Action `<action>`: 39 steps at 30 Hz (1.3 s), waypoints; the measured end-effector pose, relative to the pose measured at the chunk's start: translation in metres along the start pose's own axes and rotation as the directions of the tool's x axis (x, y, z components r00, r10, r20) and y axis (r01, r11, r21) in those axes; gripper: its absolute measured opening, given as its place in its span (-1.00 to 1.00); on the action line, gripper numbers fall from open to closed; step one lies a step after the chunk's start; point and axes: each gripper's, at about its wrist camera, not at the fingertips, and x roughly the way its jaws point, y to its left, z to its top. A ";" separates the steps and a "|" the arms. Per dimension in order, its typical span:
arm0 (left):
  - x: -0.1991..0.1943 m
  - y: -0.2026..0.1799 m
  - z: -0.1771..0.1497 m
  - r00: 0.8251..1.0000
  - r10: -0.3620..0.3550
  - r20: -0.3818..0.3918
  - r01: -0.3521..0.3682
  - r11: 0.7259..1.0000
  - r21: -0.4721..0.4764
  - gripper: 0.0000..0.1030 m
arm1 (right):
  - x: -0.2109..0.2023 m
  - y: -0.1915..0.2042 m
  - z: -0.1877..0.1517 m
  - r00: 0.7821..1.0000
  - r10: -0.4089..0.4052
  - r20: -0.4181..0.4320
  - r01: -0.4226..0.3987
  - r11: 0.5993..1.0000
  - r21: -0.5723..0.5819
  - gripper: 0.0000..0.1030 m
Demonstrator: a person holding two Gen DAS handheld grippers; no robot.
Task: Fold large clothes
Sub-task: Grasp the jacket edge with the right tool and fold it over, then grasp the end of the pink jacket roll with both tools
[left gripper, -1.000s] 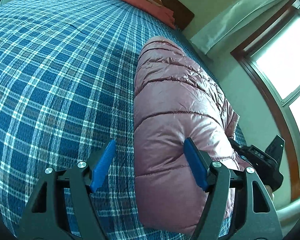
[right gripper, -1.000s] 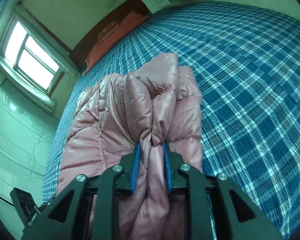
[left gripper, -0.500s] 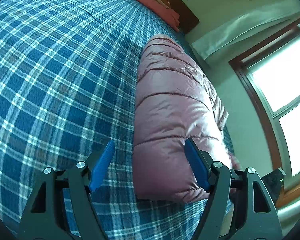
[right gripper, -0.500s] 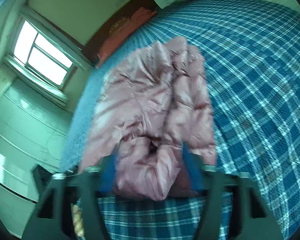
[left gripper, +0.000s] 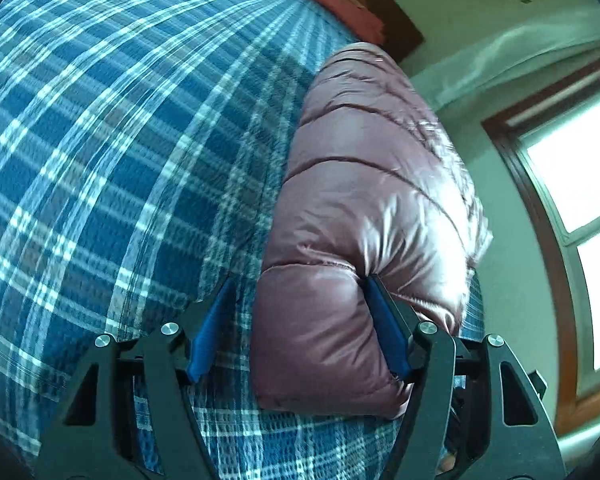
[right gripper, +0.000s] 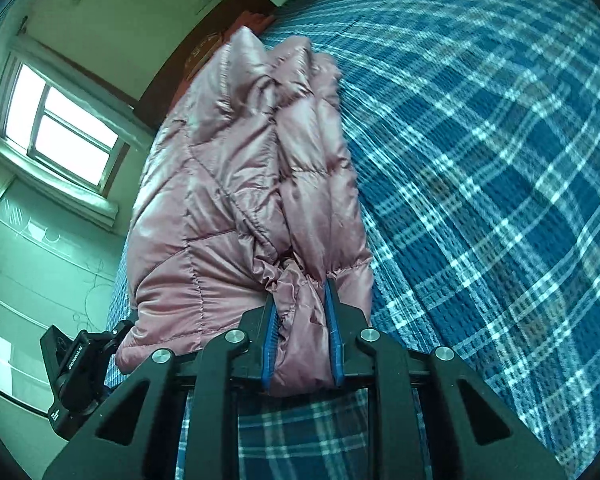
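Right wrist: one jacket (right gripper: pixel 236 208), apparently clamped.

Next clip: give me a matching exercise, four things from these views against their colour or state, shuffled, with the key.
Things:
1. jacket
2. bedspread
3. left gripper
4. right gripper

Colour or state:
A. blue plaid
B. clamped on a fold of fabric
C. shiny pink, quilted
D. jaws apart, one pad against the jacket's end

Pairs: 1-C, 2-A, 3-D, 4-B
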 end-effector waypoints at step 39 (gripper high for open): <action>-0.015 -0.027 0.051 0.998 -0.050 0.033 0.046 0.994 0.103 0.37 | -0.016 0.022 0.079 0.994 -0.034 0.100 0.040 0.997 -0.062 0.29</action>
